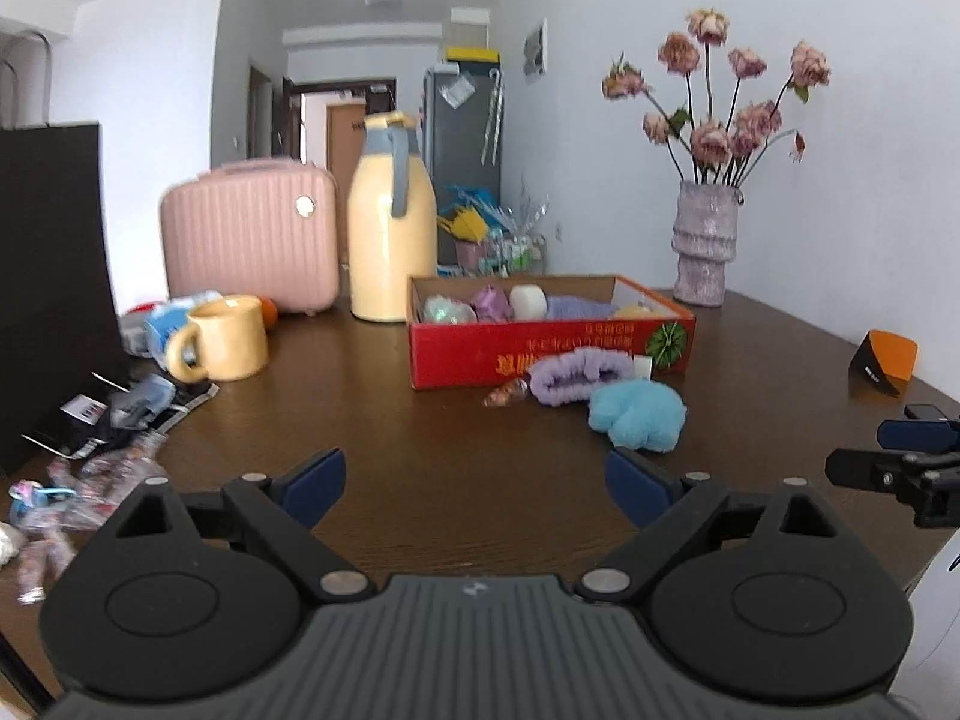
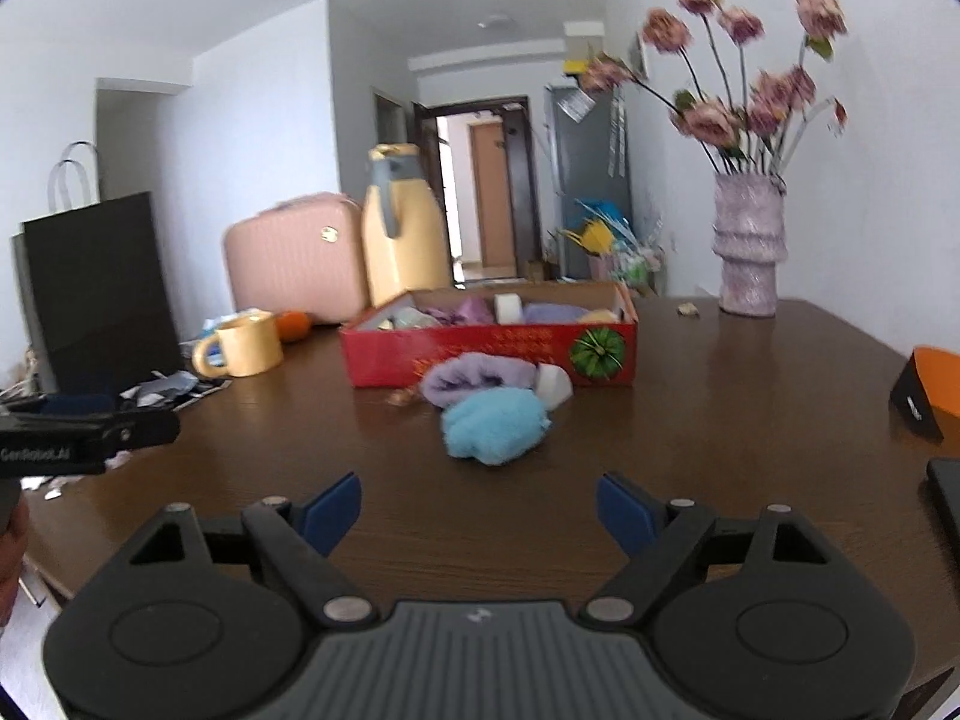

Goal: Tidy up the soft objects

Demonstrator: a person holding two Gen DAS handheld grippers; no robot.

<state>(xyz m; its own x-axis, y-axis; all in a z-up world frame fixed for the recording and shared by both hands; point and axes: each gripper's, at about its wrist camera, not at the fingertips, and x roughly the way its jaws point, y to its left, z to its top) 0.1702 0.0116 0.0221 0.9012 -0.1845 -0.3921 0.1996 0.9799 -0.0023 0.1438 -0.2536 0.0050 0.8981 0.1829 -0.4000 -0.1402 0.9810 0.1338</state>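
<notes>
Left gripper (image 1: 474, 489) low over the dark surface (image 1: 420, 438), jaws spread wide, empty. Ahead, purple scrunchie (image 1: 579, 373) touching red box (image 1: 540, 354), blue fluffy piece (image 1: 639, 414) just in front. Right gripper (image 2: 479, 510) likewise agape, holding nothing, facing blue fluffy piece (image 2: 495, 425).

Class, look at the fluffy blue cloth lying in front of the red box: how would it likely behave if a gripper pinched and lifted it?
The blue cloth looks plush and crumpled, so it would probably squash, droop limply and weigh little. Its fuzzy surface should resist slipping.
</notes>
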